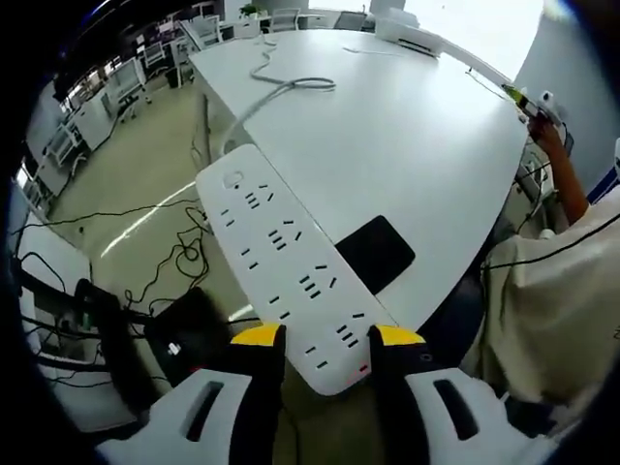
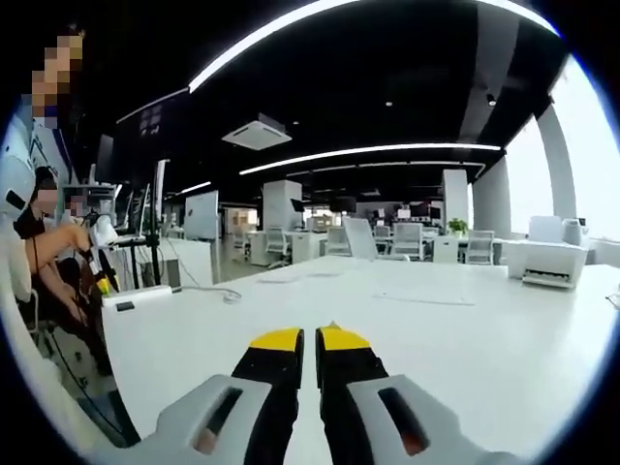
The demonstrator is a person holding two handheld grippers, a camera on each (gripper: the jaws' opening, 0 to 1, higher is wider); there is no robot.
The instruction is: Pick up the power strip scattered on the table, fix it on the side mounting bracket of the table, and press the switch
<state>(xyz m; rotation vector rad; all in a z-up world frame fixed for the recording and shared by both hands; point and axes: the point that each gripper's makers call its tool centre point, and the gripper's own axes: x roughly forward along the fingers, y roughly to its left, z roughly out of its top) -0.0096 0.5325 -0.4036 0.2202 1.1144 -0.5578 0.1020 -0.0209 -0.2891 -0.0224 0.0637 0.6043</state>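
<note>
- While its yellow-tipped jaws pinched the near end of the white power strip (image 1: 287,263), the left gripper (image 1: 325,341) held it slanting ahead over the table (image 1: 407,136) edge.
- Right gripper (image 2: 310,339) hovered above the table, jaws pressed together, gripping nothing.

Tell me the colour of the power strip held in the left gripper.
White, with dark socket slots; the power strip shows best in the left gripper view.

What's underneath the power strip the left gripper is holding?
The power strip overhangs the white table's edge, with a black flat object lying beside it. Floor cables show below; anything directly under it is covered.
</note>
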